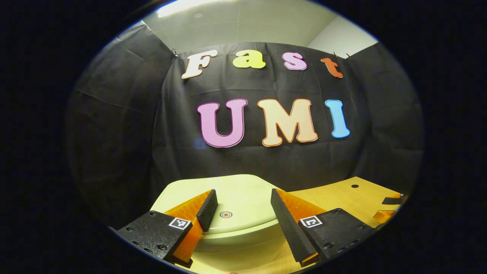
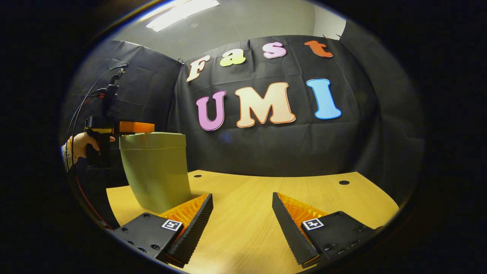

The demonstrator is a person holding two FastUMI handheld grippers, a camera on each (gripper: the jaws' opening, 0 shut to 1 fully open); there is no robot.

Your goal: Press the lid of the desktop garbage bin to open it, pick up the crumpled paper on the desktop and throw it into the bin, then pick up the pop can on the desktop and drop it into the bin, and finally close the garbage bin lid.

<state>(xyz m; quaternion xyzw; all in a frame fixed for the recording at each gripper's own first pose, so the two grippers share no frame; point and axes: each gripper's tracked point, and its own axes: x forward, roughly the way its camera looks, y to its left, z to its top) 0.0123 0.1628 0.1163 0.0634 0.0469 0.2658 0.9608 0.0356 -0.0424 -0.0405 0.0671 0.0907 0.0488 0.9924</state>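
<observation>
In the left gripper view, the left gripper hangs just above the bin, fingers spread wide and gripping nothing, the closed lid with its round press mark between them. Bare table lies to the right of the lid's edge. In the right gripper view, the right gripper is also wide open and empty over open tabletop. The bin stands near the table's left edge, and behind it a hand holds the left gripper at the lid's rim.

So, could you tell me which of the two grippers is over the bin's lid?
The left gripper: its open fingers straddle the lid, while the right gripper hangs over bare desktop.
</observation>
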